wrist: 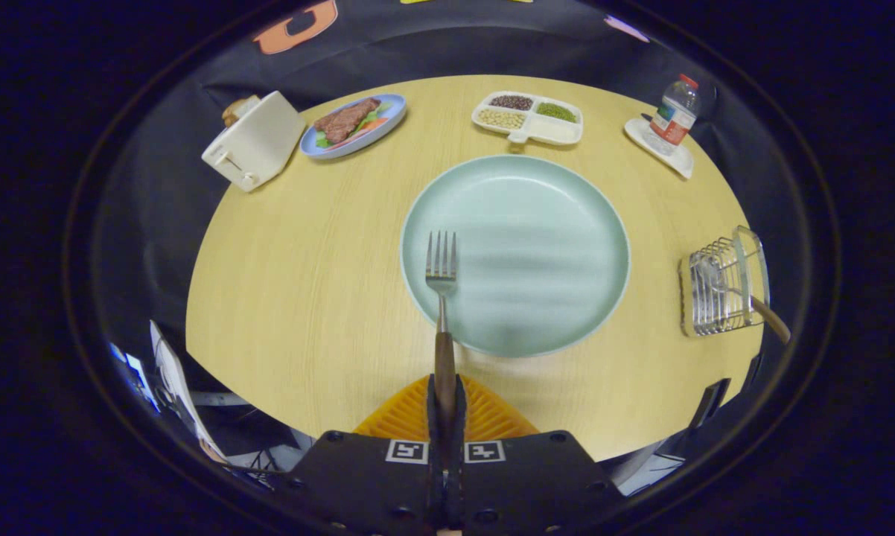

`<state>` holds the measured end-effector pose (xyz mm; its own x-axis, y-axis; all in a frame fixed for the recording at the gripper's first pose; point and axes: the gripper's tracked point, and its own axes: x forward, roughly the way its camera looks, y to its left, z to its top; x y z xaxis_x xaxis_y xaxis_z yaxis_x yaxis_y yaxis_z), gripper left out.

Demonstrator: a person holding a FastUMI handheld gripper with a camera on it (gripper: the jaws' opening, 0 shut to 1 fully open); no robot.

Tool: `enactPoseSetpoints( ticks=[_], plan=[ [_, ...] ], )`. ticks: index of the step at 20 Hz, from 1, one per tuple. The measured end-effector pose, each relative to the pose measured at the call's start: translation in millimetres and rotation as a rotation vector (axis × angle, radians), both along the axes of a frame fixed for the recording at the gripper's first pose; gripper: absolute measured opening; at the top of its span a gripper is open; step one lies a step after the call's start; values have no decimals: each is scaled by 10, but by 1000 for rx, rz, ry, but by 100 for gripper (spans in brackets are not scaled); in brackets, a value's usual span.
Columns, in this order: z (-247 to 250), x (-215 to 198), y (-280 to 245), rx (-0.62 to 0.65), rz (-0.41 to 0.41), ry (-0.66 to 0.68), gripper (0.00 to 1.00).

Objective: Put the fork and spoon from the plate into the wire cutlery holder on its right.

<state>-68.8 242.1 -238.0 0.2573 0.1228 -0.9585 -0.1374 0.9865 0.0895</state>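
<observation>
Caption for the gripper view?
Gripper shut on wooden-handled steel fork above pale green plate; spoon in wire holder.

The gripper [445,406], its fingers clamped on the wooden handle of the fork [441,298], holds the tines over the left part of the pale green plate [567,246], whose bowl lies bare in mid-frame. Bare table [298,298] spreads wide at the left and lower centre, and a strip of it runs between the plate's right rim and the wire cutlery holder [723,283] at the right, where a spoon [760,309] already leans out. Obstacles line the upper edge: a toaster [254,141] and food plate [354,123] upper left, a divided dish [528,117] top centre, a bottle [674,112] on a small tray upper right.
</observation>
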Motion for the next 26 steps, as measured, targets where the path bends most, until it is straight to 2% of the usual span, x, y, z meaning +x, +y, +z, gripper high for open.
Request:
enactPoseSetpoints(
  ticks=[7,10,18,26],
  plan=[
    [419,-4,-388,15,-24,-32,3],
    [656,-20,-734,-3,-34,-38,3],
    [1144,41,-1873,-63,-132,-86,3],
    [1134,-77,-2608,-110,-186,-35,3]
  ],
)
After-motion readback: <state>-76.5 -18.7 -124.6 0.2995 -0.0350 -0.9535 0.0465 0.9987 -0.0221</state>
